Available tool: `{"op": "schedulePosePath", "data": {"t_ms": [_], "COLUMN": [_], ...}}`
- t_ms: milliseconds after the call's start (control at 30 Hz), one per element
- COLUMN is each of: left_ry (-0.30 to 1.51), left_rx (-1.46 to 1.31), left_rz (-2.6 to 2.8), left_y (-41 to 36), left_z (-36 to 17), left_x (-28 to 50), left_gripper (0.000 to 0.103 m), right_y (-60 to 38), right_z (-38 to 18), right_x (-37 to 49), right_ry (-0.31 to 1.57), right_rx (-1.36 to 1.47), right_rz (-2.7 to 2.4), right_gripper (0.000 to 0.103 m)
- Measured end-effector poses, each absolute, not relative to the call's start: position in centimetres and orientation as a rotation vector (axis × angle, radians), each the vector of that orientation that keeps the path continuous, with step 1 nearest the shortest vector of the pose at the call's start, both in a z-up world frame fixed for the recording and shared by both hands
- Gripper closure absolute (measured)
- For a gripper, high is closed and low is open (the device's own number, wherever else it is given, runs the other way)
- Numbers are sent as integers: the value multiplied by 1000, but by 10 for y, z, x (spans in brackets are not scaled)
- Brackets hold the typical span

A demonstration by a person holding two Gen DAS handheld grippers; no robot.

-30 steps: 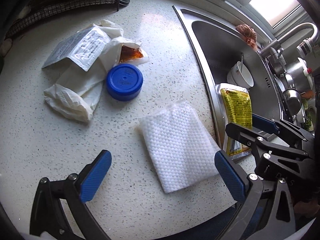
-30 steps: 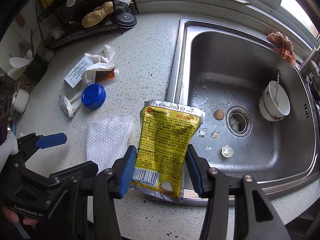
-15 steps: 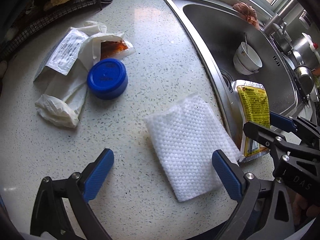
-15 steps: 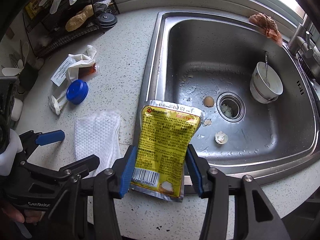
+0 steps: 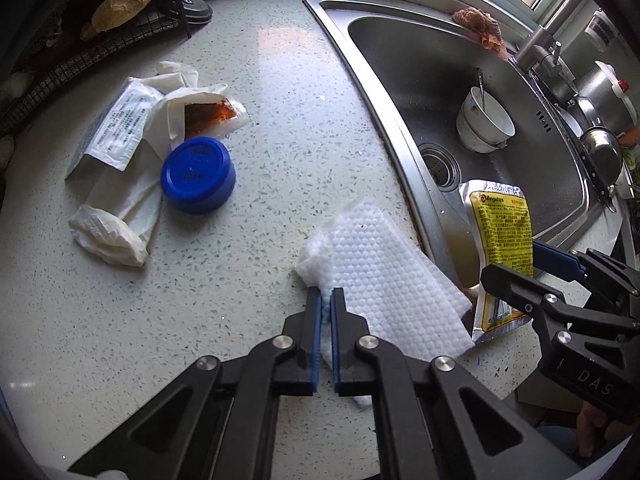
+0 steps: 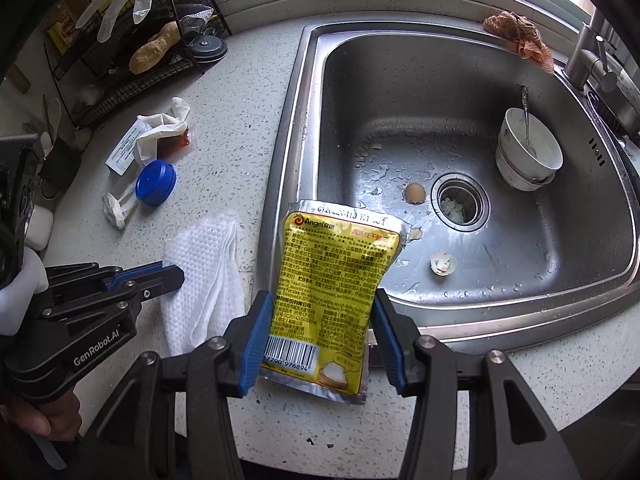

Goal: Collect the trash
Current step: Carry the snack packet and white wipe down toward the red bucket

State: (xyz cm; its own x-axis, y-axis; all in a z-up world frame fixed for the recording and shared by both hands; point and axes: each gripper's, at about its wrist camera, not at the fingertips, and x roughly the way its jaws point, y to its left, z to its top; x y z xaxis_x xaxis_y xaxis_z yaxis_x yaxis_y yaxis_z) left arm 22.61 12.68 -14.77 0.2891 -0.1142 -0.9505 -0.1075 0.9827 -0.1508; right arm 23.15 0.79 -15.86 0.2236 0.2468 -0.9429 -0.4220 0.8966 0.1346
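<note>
Mid-pickup here: left tool [image 5: 326,300] pinched shut on the bunched edge of the white wipe [image 5: 376,264] at centre frame on the surface [image 5: 280,120], right tool [image 6: 318,328] clamping the yellow packet [image 6: 332,280], so next probably lifting clear.

Stacked white bowls [image 6: 528,156] with a spoon [image 6: 525,114] sit in the steel sink [image 6: 440,92] by the drain [image 6: 460,202]

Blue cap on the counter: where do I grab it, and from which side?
Grip the blue cap across its round side wall, coming straight down from above. It lies flat, top up, so the rim is the only pinchable part. Set the jaws along the line that misses the white wrappers touching its left side.
</note>
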Motion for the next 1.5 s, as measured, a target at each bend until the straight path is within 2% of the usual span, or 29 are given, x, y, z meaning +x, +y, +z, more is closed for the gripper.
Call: {"op": "schedulePosePath", "data": {"t_ms": [567, 833, 1167, 1500], "left_ry": [1183, 1156, 1147, 1198], "left_rx": [-213, -203, -161, -113], "left_rz": [62, 58, 20, -57], "left_y": [85, 23, -63, -141], "left_z": [-103, -90, -96, -123], "left_x": [168, 139, 95, 71], "left_gripper": [100, 100, 100, 100], "right_y": [-33, -84, -158, -226], "right_z": [-131, -117, -107, -123], "right_x": [202, 174, 132, 97], "right_ry": [1219, 1187, 1167, 1196], "right_rx": [-180, -164, -145, -133], "right_rz": [601, 628, 591, 496], "right_gripper": [56, 56, 56, 56]}}
